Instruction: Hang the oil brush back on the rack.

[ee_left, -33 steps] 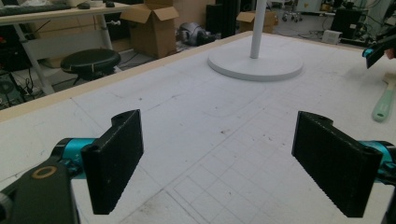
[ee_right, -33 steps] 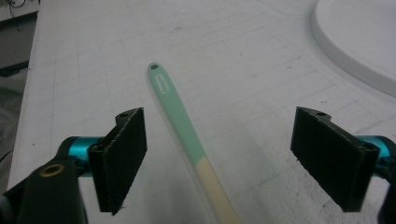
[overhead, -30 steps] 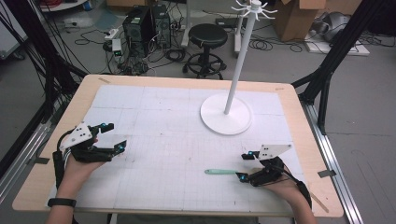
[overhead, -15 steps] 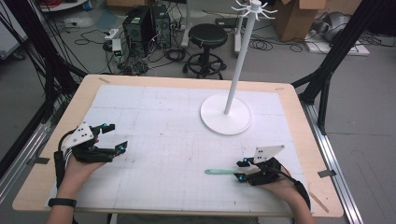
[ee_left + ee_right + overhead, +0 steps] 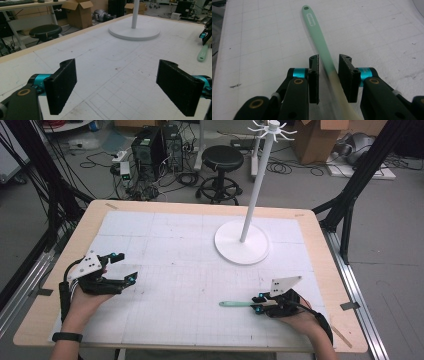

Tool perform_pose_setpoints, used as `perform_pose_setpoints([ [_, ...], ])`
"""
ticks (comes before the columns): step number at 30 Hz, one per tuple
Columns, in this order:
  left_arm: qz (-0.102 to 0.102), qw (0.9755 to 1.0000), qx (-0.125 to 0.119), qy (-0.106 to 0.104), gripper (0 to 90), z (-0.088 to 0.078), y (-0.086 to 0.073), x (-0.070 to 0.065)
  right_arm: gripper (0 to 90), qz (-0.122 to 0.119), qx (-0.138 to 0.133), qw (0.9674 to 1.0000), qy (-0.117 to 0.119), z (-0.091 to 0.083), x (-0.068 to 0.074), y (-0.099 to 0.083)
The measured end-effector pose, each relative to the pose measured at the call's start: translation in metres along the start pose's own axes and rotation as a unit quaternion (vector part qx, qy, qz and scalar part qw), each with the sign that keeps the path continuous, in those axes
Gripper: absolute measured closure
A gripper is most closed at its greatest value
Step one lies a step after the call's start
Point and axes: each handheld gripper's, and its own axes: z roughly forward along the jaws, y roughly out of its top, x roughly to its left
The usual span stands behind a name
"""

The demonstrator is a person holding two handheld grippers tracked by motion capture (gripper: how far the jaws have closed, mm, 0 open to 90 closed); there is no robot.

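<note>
A mint-green utensil handle lies flat on the white gridded mat at the near right, with its holed end pointing left. My right gripper is at its right end. In the right gripper view the handle runs between the two jaws, which stand narrowly apart with a thin gap on each side; the part nearest the camera turns cream and blurred. My left gripper rests at the near left, open wide with nothing between its pads. The utensil's tip shows at the far right of the left gripper view.
A white stand with a round base and a tall pole topped by hooks rises at the back right of the mat. The table's wooden rim frames the mat. A stool, computers and boxes sit on the floor beyond.
My right gripper has slid slightly toward the near edge along the handle. The utensil and my left gripper have barely moved.
</note>
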Motion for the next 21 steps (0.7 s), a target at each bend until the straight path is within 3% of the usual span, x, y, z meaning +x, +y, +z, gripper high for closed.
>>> perform_pose_setpoints([
  [8, 0.002, 1.0, 0.001, -0.001, 17.5, 0.0007, 0.0002, -0.001, 75.2, 0.009, 0.0, 1.0, 0.002, -0.0002, -0.0016, -0.0005],
  [21, 0.003, 1.0, -0.002, -0.005, 17.6, 0.0021, 0.0016, -0.0031, 82.3, 0.003, 0.005, 1.0, -0.006, -0.0009, 0.0011, 0.0008],
])
